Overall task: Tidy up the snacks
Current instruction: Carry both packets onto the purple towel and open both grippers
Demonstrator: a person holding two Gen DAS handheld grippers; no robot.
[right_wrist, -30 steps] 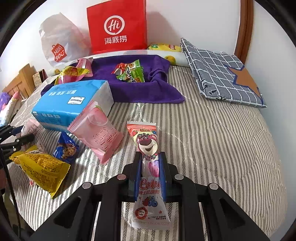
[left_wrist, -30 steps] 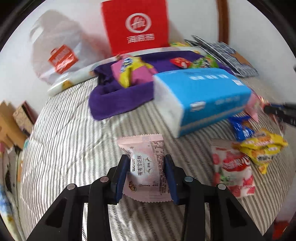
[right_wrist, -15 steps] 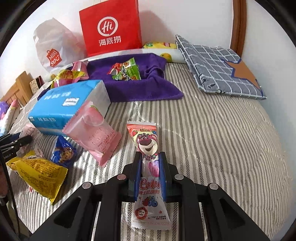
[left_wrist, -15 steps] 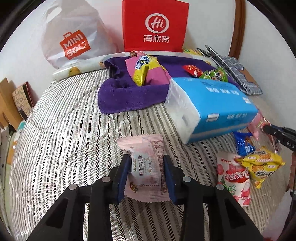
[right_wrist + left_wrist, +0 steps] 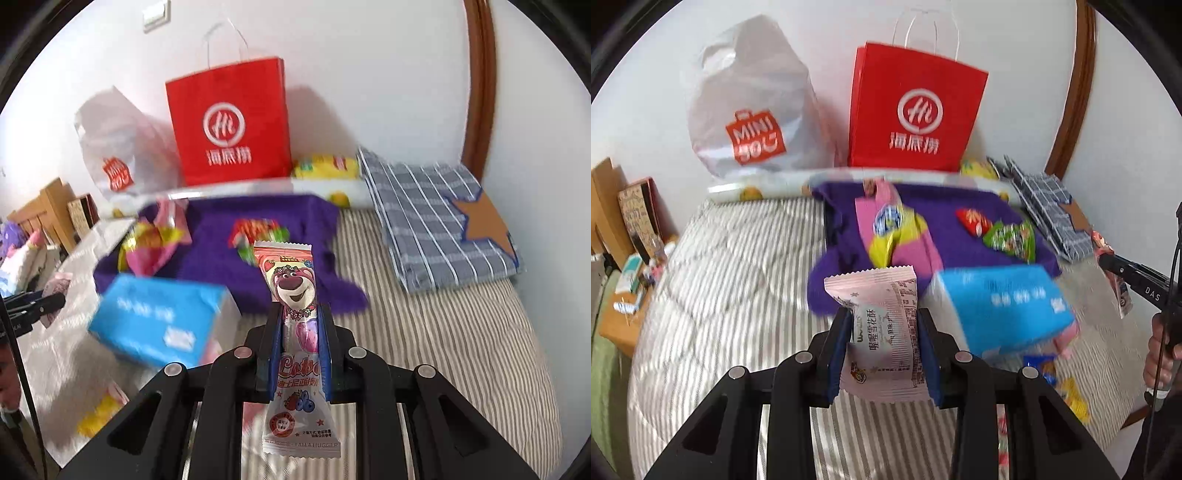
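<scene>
- On the striped bed (image 5: 731, 258), left wrist view, 9 o'clock edge: wooden side furniture (image 5: 605, 206) with small clutter, off the mattress.
- 11 o'clock: white Miniso bag (image 5: 750, 107) against the wall; red paper bag (image 5: 916, 110) just beside it at 12 o'clock.
- Centre: purple towel (image 5: 990, 206) spread at the head of the bed, carrying a pink-yellow snack pack (image 5: 897, 236), a red candy (image 5: 973, 221) and a green packet (image 5: 1012, 236).
- Left gripper (image 5: 884, 343): jaws nearly closed, pads clamped on both sides of the pink pastry packet (image 5: 882, 332), packet upright and clear of the bed.
- 3 o'clock of that packet: blue tissue pack (image 5: 1001, 306), blurred, lying on the bed just in front of the towel.
- 3 o'clock edge: a hand (image 5: 1160, 350) on the other tool.
- Right wrist view, 9 o'clock: tissue pack (image 5: 162, 317); towel (image 5: 258, 206) at 12 o'clock behind it.
- Right gripper (image 5: 299, 347): jaws nearly closed, squeezing the bear lollipop packet (image 5: 295, 291), packet upright, both ends sticking out of the jaws, lifted off the bed.
- 2 o'clock: folded grey checked cloth (image 5: 428, 221) with a brown star, well apart from the towel.
- More snacks at 7 o'clock, too blurred to identify.
</scene>
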